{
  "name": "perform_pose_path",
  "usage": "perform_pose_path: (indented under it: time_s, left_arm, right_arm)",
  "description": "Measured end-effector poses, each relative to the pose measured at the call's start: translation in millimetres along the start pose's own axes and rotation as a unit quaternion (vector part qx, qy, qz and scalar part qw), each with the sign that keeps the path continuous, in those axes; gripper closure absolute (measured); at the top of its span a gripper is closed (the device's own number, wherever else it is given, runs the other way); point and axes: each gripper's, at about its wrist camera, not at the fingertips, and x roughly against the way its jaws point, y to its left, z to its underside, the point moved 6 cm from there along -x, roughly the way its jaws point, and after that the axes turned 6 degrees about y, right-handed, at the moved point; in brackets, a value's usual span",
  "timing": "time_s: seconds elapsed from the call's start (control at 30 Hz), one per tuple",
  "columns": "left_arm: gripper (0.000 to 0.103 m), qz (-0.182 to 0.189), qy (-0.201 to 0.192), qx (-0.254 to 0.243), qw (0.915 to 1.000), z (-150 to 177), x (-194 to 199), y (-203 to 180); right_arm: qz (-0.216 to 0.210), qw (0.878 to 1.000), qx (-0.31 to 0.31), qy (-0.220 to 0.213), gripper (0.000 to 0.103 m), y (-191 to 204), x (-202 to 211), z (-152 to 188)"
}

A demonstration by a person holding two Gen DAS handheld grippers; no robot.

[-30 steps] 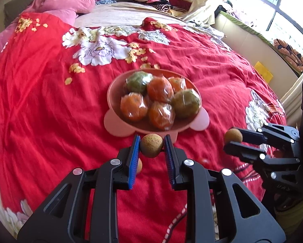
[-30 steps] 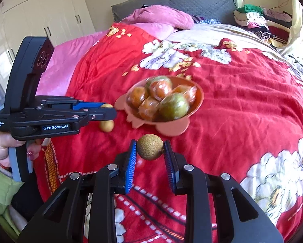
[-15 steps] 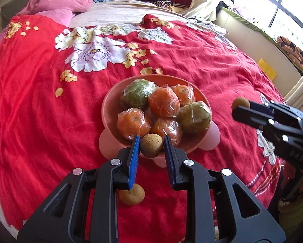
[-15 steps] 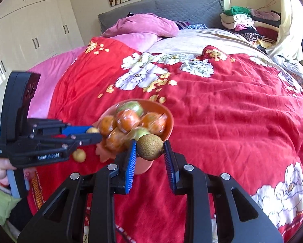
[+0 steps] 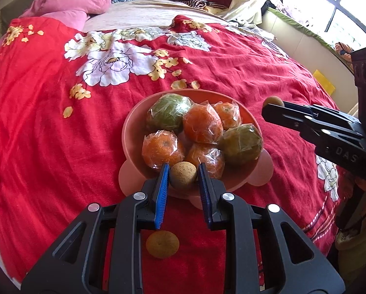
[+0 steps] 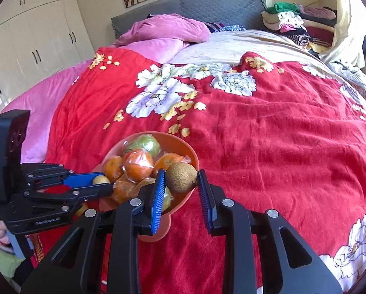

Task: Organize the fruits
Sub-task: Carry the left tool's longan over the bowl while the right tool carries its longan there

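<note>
Red flowered bedspread point(image 5: 48, 147) fills both views, with the pink bowl point(image 5: 134, 132) of plastic-wrapped oranges and green citrus at lower centre. Left gripper point(image 5: 183, 175) is clamped on a small round tan fruit point(image 5: 183, 176), hanging just over the bowl's near rim. Right gripper point(image 6: 180, 178) pinches a darker brown round fruit point(image 6: 181, 177) above the bowl's right edge. Another tan fruit point(image 5: 162, 244) lies on the cover at the bottom of the left view, nearer the left gripper
</note>
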Motion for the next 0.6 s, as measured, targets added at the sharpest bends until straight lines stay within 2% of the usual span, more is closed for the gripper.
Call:
perform_pose_path:
  time_s: [0.6]
  left_arm:
    - [0.086,-0.002,0.001,0.001,1.0,2,0,1]
  right_arm:
    - [-0.014,1.0,0.01,0.019,0.077,8,-20,-6]
